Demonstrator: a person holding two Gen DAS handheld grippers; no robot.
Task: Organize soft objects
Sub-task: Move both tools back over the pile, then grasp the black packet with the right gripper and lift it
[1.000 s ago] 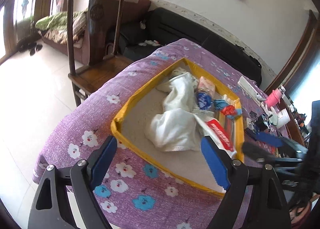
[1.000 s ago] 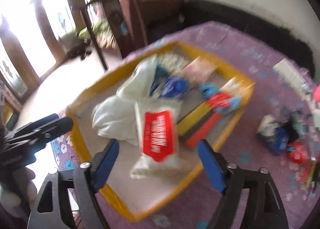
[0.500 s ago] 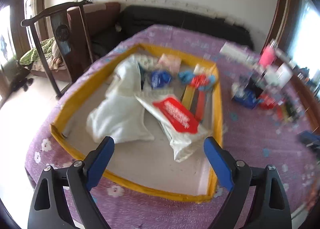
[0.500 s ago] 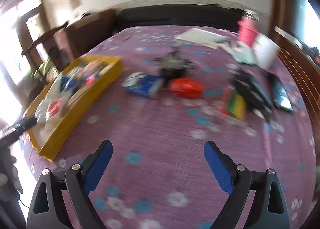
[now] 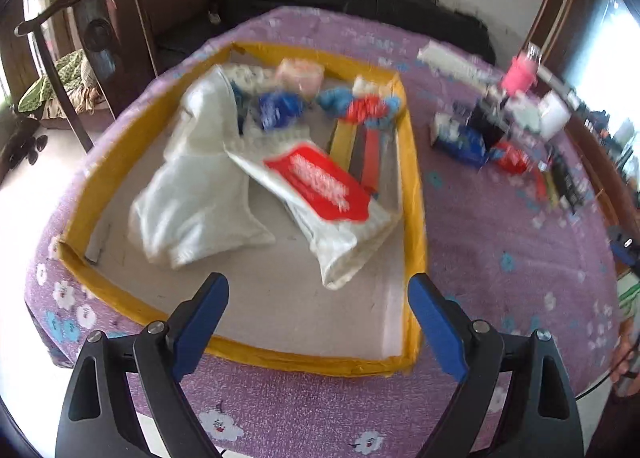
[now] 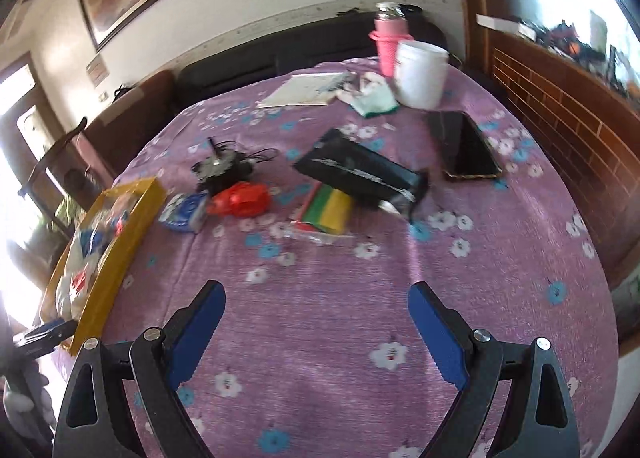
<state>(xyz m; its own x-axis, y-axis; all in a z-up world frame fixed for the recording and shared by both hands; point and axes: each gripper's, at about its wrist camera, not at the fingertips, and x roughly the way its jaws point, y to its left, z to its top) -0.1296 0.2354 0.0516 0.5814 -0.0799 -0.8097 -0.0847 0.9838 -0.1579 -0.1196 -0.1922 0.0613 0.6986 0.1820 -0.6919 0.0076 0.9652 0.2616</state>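
A yellow-rimmed tray (image 5: 414, 194) on the purple flowered cloth holds a white cloth (image 5: 200, 182), a white pack with a red label (image 5: 324, 190), blue and red soft items and coloured strips. My left gripper (image 5: 318, 322) is open and empty above the tray's near edge. My right gripper (image 6: 316, 326) is open and empty over bare cloth. Ahead of it lie a red soft item (image 6: 242, 200), a blue packet (image 6: 186, 212), a yellow-green pack (image 6: 328, 210) and a black pouch (image 6: 360, 174). The tray also shows in the right wrist view (image 6: 120, 230) at left.
At the table's far end stand a pink bottle (image 6: 388, 42), a white cup (image 6: 420, 74), papers (image 6: 304, 88) and a black phone (image 6: 464, 146). A small black device (image 6: 220, 170) sits near the red item. A wooden chair (image 5: 80, 58) stands left of the table.
Both views swung right. My left gripper moved from the tray's left corner to its near edge. My right gripper left the tray and now faces the loose items on the cloth.
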